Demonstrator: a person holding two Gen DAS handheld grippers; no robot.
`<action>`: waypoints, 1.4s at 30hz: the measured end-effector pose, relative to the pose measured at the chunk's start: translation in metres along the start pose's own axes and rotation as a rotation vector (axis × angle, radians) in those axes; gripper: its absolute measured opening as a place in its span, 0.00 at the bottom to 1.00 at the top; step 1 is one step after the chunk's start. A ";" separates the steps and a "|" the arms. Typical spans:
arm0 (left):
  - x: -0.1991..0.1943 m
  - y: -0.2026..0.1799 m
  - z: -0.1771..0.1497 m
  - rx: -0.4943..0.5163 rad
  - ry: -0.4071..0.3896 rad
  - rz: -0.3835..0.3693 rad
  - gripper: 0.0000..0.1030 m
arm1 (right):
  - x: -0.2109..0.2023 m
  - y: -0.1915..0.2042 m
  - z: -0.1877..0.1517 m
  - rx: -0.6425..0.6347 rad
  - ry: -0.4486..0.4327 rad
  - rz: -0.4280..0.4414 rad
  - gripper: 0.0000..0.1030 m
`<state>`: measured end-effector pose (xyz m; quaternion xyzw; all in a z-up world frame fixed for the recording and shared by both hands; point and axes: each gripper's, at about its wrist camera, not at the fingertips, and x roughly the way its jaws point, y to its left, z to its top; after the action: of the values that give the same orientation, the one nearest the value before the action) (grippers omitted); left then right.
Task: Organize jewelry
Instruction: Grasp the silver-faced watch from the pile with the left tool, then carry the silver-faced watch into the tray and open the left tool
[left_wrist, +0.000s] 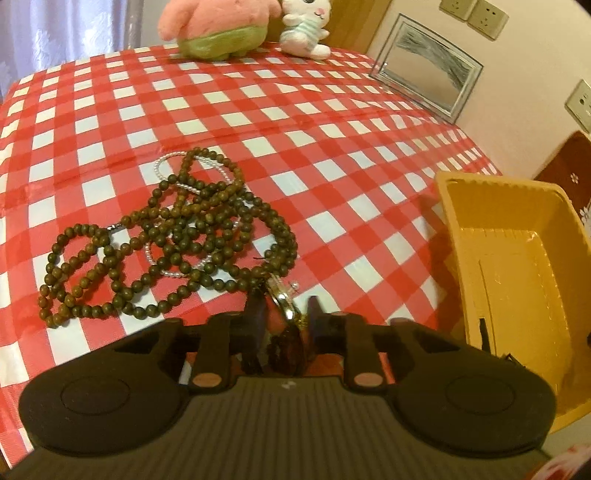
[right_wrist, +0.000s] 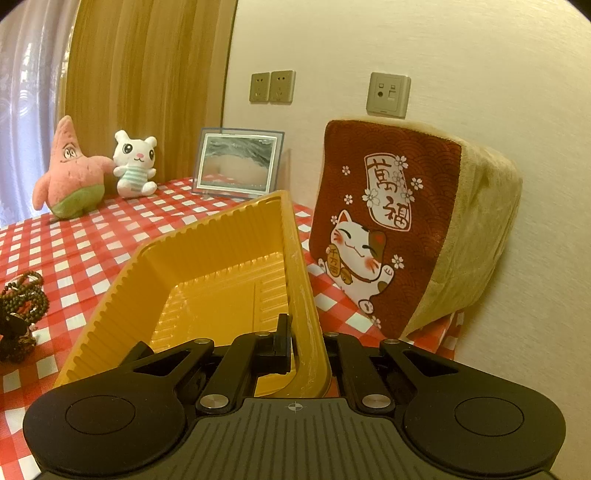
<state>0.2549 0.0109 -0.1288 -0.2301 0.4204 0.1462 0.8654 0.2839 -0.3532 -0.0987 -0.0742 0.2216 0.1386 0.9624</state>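
Note:
A tangle of dark wooden bead strings (left_wrist: 177, 236) lies on the red-checked tablecloth (left_wrist: 258, 110), with a thin pearl strand (left_wrist: 166, 166) under it. My left gripper (left_wrist: 282, 314) is shut on a gold-rimmed bangle (left_wrist: 284, 306) at the pile's near right edge. My right gripper (right_wrist: 304, 336) is shut on the near right wall of an empty yellow plastic tray (right_wrist: 207, 273), which it holds tilted. The tray also shows in the left wrist view (left_wrist: 517, 258), right of the beads. The bead pile shows at the far left of the right wrist view (right_wrist: 22, 295).
Two plush toys, a pink star (right_wrist: 70, 173) and a white bunny (right_wrist: 135, 166), stand at the table's far edge. A framed picture (right_wrist: 238, 166) leans on the wall. A lucky-cat cushion (right_wrist: 406, 229) stands right of the tray.

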 end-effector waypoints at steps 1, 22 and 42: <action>0.000 0.002 0.000 -0.005 0.002 -0.007 0.12 | 0.000 0.000 0.000 0.000 0.000 0.000 0.05; -0.071 -0.003 0.001 0.083 -0.099 -0.120 0.07 | -0.001 0.004 -0.001 -0.003 -0.006 0.009 0.05; -0.039 -0.170 -0.036 0.333 0.099 -0.565 0.07 | -0.005 0.006 0.000 -0.002 -0.011 0.028 0.05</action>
<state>0.2831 -0.1546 -0.0704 -0.2000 0.3994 -0.1817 0.8761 0.2781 -0.3481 -0.0969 -0.0712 0.2172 0.1524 0.9615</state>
